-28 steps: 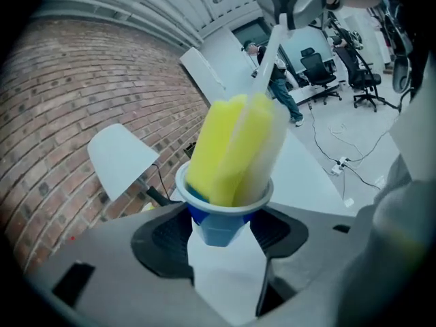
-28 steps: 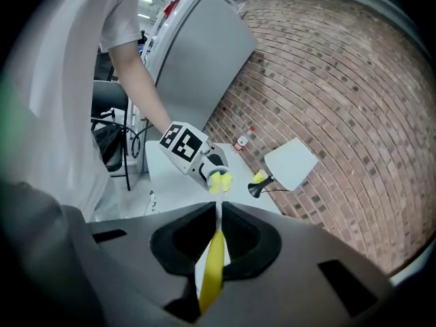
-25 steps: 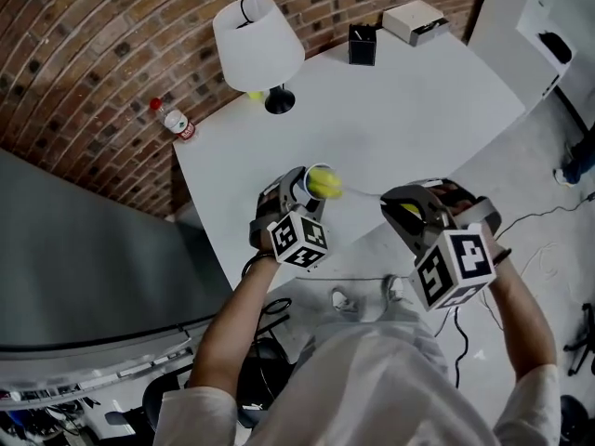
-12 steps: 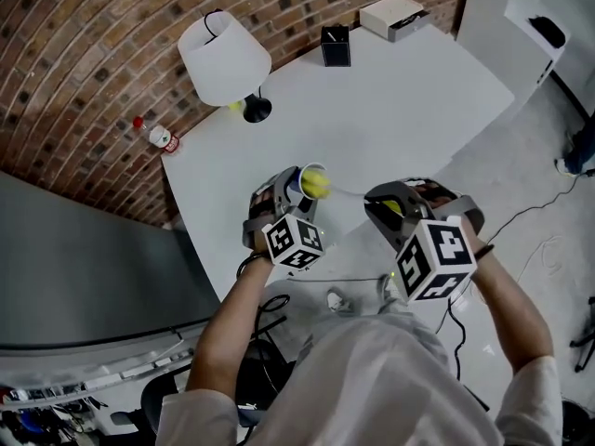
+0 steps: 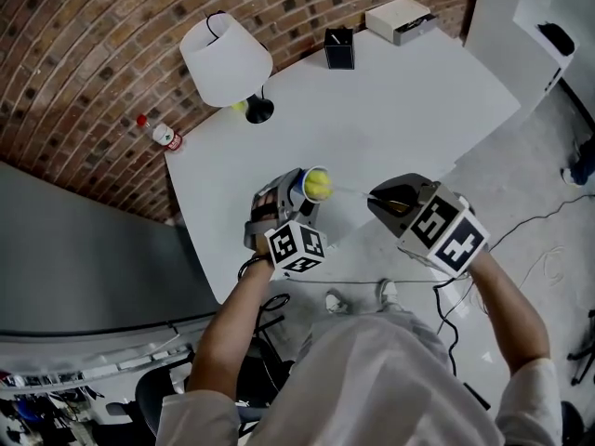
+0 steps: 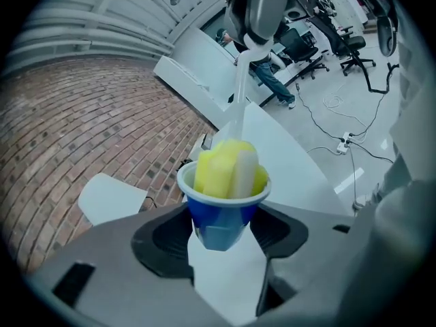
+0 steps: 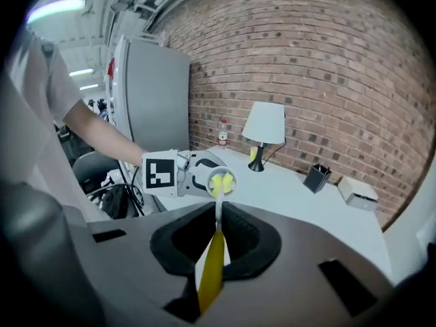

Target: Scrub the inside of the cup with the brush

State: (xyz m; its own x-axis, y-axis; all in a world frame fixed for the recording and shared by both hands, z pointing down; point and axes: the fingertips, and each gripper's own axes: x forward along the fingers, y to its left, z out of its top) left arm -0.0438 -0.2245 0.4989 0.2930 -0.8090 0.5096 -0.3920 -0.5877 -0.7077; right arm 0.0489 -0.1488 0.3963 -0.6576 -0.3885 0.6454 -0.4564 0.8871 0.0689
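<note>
Since half a second ago the right gripper (image 5: 392, 199) has rolled, so its marker cube now tilts out to the right. The left gripper (image 5: 292, 191) and cup sit about where they were.

Hard to see:
- The inside of the small blue plastic cup with a white rim (image 6: 221, 210) is plugged by the sponge, so its walls and bottom are hidden. Can't tell if the sponge reaches the bottom.
- The cup base is sunk between the left jaw pads.
- The brush stem is barely visible in the head view, and the right jaws are under the gripper body there.
- The handle's rear end is cut off by the gripper body in the right gripper view.

The brush has a lobed yellow sponge head (image 6: 227, 167), a thin translucent white stem and a flat yellow handle (image 7: 212, 268). The head fills the cup mouth and bulges above the rim. The cup is tipped with its mouth toward the right gripper.

The left gripper is clamped on the cup's lower wall. The right gripper is clamped on the yellow handle. The cup is held in the air over the white counter (image 5: 400, 110), close to its near edge, toward the left end.

A white-shaded lamp with a black base (image 5: 226, 56) stands at the far-left corner. A black pen holder (image 5: 339, 49) and a white box (image 5: 400, 19) sit along the far edge.
</note>
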